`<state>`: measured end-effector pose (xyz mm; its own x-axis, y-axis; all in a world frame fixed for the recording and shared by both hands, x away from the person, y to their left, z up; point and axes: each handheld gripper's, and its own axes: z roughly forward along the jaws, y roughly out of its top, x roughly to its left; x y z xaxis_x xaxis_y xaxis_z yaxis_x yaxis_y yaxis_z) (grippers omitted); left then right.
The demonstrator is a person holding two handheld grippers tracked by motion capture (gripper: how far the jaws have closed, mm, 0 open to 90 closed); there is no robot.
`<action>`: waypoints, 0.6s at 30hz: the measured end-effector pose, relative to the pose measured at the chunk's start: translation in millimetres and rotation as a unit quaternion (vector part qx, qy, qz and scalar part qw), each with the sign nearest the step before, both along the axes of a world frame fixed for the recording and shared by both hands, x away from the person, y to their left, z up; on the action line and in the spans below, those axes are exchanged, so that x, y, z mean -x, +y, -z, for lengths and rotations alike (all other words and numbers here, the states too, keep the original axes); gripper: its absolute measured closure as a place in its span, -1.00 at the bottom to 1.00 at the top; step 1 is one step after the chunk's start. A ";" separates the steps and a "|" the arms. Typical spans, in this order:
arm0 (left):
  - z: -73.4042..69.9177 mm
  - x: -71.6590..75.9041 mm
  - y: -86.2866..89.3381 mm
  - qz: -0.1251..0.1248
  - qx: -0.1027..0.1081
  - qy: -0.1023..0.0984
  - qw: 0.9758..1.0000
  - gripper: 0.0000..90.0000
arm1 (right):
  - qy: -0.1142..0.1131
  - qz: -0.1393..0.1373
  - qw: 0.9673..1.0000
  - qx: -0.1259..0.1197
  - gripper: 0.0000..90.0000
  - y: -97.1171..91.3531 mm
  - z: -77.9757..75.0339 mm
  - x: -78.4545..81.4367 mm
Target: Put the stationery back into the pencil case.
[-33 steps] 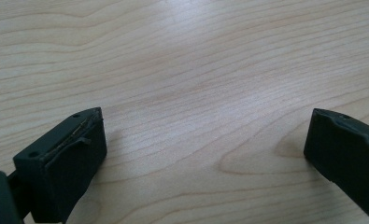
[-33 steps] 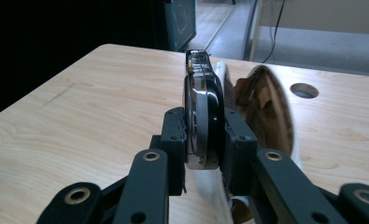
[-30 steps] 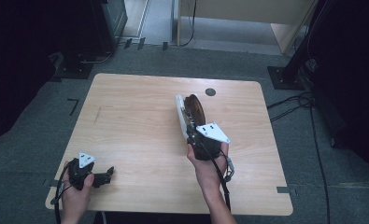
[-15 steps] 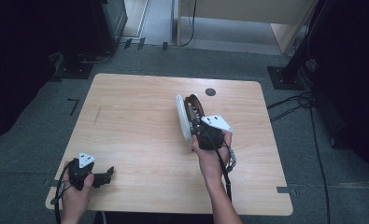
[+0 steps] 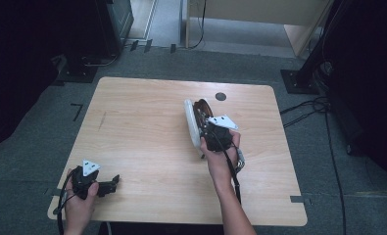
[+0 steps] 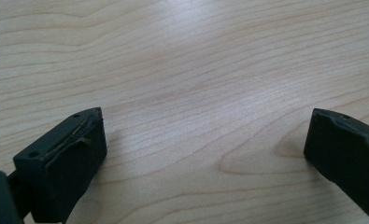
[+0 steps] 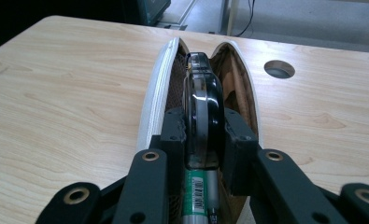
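An open white case point(image 5: 191, 121) with a brown lining lies right of the table's middle, its mouth gaping upward. My right gripper point(image 5: 211, 133) stands over the near end of the case. In the right gripper view the right gripper point(image 7: 203, 135) is shut on a glossy black rounded object with a silver rim point(image 7: 202, 100), held on edge between the white case point(image 7: 155, 95) walls. A green pen with a barcode point(image 7: 196, 196) lies inside the case beneath the jaws. My left gripper point(image 5: 111, 183) rests at the near-left corner, open over bare wood point(image 6: 205, 140).
The wooden table point(image 5: 142, 122) has a round cable hole point(image 5: 221, 96) at the back, just beyond the case. Grey carpet, dark stands and cables surround the table. A cable trails from each gripper toward the person.
My right hand has carried the black object away from the person, along the case and slightly lower into its mouth. The left hand has stayed put.
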<state>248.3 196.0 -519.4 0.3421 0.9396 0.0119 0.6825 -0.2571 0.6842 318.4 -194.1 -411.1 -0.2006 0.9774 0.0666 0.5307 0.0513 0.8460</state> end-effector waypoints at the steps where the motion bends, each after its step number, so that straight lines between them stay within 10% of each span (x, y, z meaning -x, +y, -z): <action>1: 0.0 0.0 0.0 0.000 0.000 0.000 1.000 -1.00 | 0.003 0.000 1.000 0.001 0.64 0.6 0.6 -0.3; 18: 0.0 0.0 0.0 0.000 0.000 0.000 1.000 -1.00 | 0.011 -0.009 1.000 0.010 0.63 3.4 2.6 -1.7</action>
